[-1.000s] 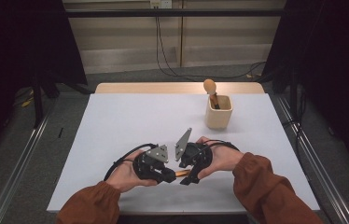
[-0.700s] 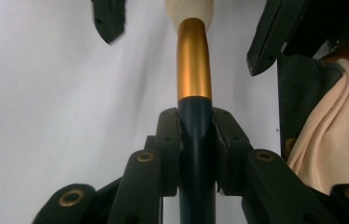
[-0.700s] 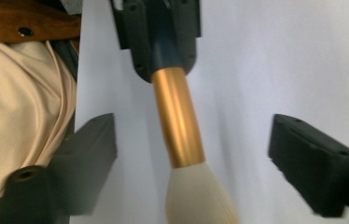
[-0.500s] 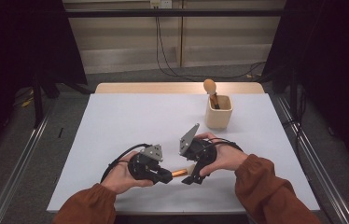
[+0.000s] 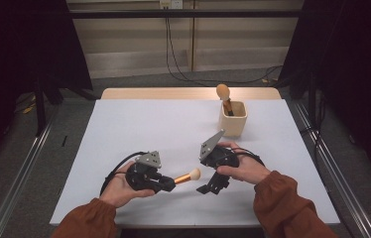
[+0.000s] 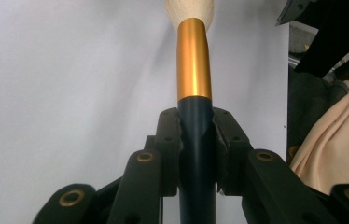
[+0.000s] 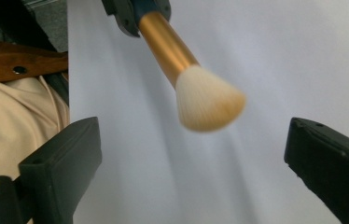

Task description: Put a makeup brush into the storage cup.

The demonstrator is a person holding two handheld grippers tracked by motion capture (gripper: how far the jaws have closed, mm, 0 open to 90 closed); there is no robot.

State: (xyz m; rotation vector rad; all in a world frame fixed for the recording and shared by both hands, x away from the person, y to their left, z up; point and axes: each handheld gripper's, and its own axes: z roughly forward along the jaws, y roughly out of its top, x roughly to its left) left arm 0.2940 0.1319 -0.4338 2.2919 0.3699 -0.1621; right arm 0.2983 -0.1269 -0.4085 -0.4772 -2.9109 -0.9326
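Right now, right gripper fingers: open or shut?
Open. The right gripper has just been opening; its fingers stand wide apart, nothing pressed between them. The brush sits beyond, held by the left gripper.

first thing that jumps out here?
The makeup brush with a gold ferrule, dark handle and cream bristles, near the front of the white table: the left gripper clamps its handle, bristles pointing at the right gripper. That one's jaws have just been opening and stand wide, with nothing between them. Farther back on the right, a cream square cup holds a second, similar brush upright.
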